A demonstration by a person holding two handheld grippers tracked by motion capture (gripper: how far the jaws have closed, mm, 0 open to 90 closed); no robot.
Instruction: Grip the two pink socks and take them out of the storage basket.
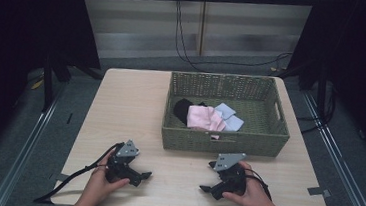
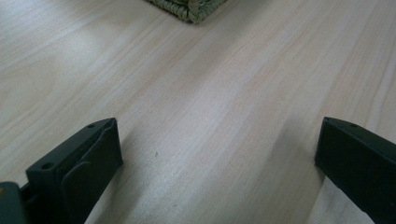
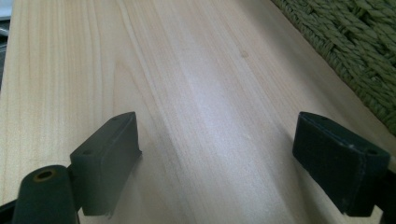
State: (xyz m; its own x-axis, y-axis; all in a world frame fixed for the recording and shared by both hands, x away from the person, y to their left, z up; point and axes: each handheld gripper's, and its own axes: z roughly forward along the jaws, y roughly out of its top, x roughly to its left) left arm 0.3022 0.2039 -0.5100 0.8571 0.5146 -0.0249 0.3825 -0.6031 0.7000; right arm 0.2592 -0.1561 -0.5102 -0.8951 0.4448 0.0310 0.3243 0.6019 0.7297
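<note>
I see a pale wooden table (image 1: 130,108), black cables (image 1: 186,43) trailing over grey floor (image 1: 124,63) at the far side, dark curtains (image 1: 22,28) left and right, metal floor rail (image 1: 27,144) at left

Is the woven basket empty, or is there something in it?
Not empty. The green woven basket holds a black cloth, a pink one and a light blue one, bunched together on its floor.

Rough woven wicker basket (image 1: 224,141) on smooth, matt pale-wood table (image 1: 125,108).

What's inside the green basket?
Inside the green basket lie a black cloth, a pink cloth and a light blue cloth. Anything beneath them is covered.
</note>
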